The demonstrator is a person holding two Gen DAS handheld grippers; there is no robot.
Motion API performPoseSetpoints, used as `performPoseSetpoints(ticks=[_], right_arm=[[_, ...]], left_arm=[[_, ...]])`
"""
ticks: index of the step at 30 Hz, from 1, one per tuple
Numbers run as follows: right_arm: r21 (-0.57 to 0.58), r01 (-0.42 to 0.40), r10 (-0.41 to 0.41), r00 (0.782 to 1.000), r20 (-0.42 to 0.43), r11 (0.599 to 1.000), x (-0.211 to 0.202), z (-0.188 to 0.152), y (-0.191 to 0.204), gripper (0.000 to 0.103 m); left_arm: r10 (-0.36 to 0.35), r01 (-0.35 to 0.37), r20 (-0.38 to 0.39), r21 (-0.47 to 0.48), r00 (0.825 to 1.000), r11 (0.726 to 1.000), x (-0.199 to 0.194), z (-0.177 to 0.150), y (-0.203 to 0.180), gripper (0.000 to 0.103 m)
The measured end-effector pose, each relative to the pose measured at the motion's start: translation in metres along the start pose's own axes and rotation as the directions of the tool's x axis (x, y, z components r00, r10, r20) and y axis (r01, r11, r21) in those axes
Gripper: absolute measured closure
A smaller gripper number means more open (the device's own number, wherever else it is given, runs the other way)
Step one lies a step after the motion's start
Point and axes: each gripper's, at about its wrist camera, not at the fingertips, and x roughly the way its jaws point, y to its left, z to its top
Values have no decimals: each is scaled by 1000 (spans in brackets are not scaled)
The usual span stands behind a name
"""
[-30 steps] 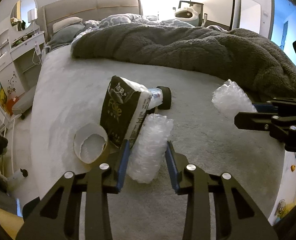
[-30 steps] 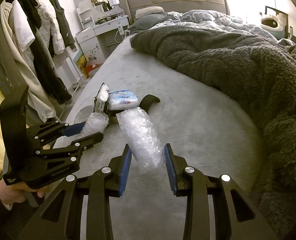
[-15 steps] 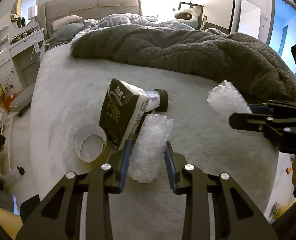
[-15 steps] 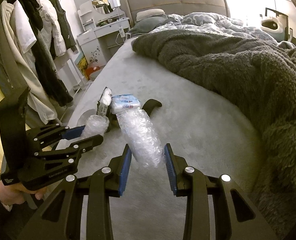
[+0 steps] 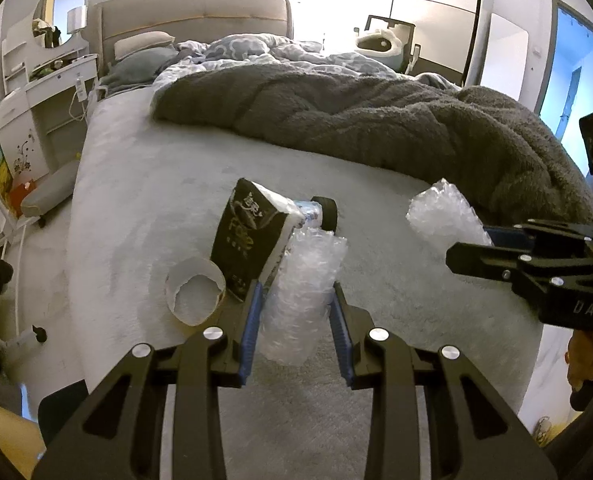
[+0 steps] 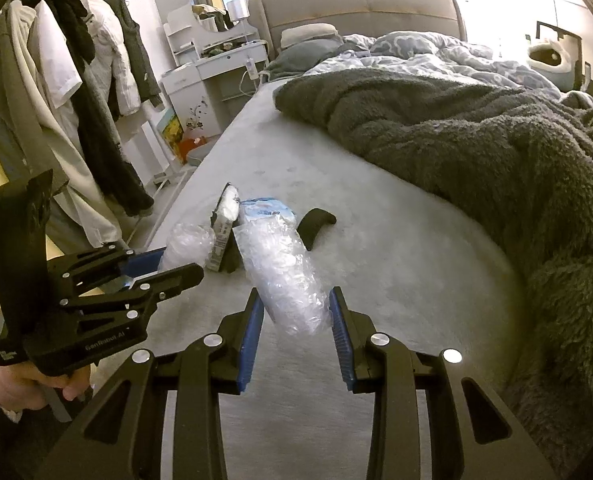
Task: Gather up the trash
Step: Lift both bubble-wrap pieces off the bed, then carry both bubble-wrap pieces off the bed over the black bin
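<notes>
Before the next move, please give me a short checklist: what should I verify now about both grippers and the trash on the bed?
1. Left gripper closed on its bubble wrap roll: ok.
2. Right gripper closed on its bubble wrap roll: ok.
3. Rolls clear of the bed: cannot tell.
4. Left roll free of the black tissue pack: not ok, they seem to touch.
5. Grippers apart from each other: ok.
6. Other trash remaining, paper cup and plastic bottle: not ok, still on bed.

Blown-out glare behind the bed's far side; foreground dim, edges fisheye-warped and vignetted.
</notes>
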Motion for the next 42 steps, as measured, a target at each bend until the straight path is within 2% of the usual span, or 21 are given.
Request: performPoseSetpoints(ticks=[19, 32, 42], right_arm=[[-45, -35, 37, 999, 37, 998, -5, 16, 25, 69], [-99, -71, 76, 996, 48, 993, 0, 33, 68, 69], [-133, -89, 96, 994, 47, 987, 3, 43, 98, 69]], left_arm=[[56, -54, 25, -71, 998, 996, -28, 5, 24, 67], [107, -102, 30, -124, 994, 987, -51, 0, 60, 67], [158, -153, 30, -128, 987, 980, -69, -8, 82, 67]])
